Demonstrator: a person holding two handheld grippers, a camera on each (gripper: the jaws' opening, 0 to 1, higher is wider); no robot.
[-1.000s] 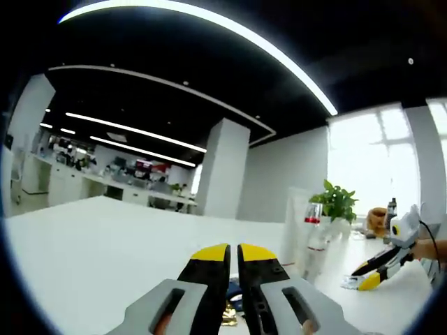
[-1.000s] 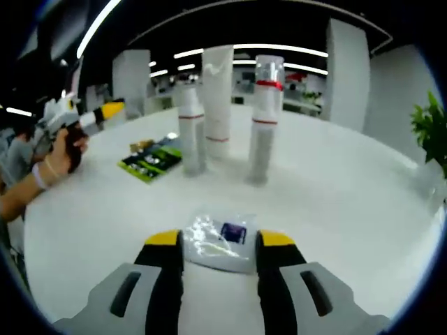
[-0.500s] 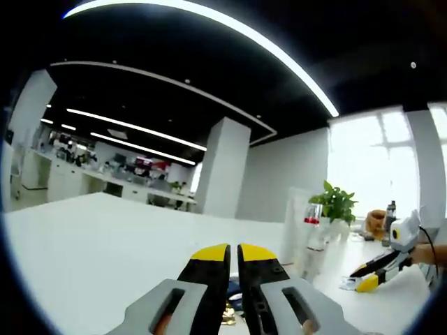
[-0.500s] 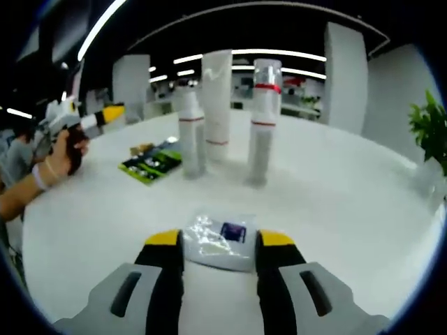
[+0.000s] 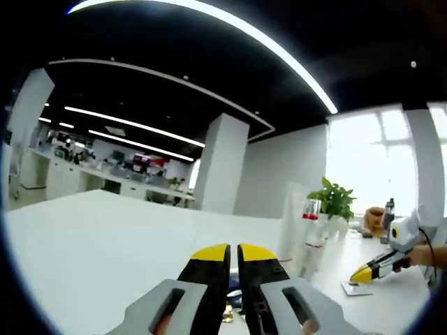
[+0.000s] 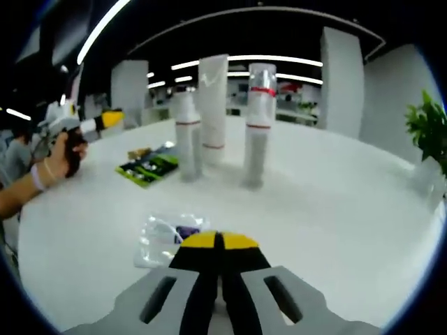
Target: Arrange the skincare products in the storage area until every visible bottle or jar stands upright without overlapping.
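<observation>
on the white table [image 6: 335, 209], three bottles [image 6: 257, 125] stand upright; right tool [image 6: 219, 241] pressed together beside a clear packet [image 6: 159, 237]; left tool [image 5: 233, 252] pressed together.

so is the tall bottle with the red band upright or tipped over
Upright: the tall bottle stands on its base on the white table, apart from the white tube.

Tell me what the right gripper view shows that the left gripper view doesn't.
Right gripper view: green packets, a white tube, and the left tongs held in a hand. Left gripper view: bright windows and the right tongs tipped down at the table. Shared: the white table, the potted plant, a red-banded bottle.
</observation>
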